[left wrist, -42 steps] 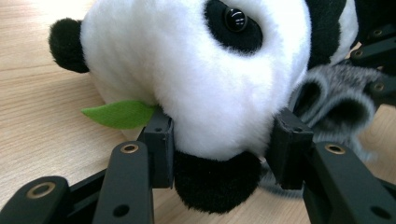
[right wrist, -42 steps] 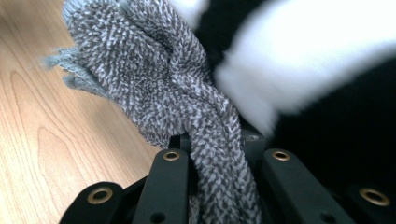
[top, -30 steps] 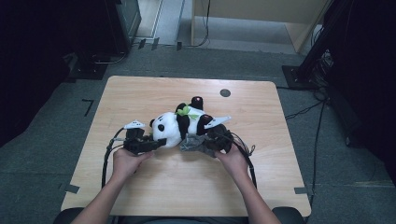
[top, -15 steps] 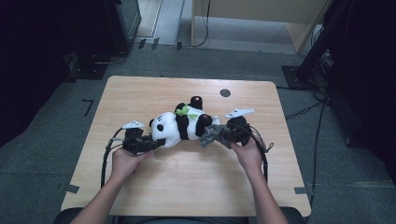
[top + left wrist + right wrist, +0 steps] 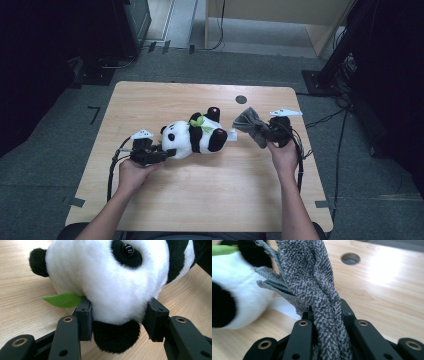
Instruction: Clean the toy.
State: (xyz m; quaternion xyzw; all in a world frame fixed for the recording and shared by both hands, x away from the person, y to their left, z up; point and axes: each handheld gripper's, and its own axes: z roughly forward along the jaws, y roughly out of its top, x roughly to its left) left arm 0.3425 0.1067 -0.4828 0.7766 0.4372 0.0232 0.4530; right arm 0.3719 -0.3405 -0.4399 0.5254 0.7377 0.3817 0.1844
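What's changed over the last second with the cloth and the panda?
The right hand-held gripper has pulled the grey cloth off the panda and away to the right, jaws shut on it. The left hand-held gripper stays clamped on the panda's head; the panda hasn't moved.

A black-and-white plush panda [image 5: 192, 137] lies mid-table on its side, a bunched grey cloth [image 5: 252, 126] just beside it.

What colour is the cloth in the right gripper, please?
Speckled grey cloth; clearest in the right gripper view.
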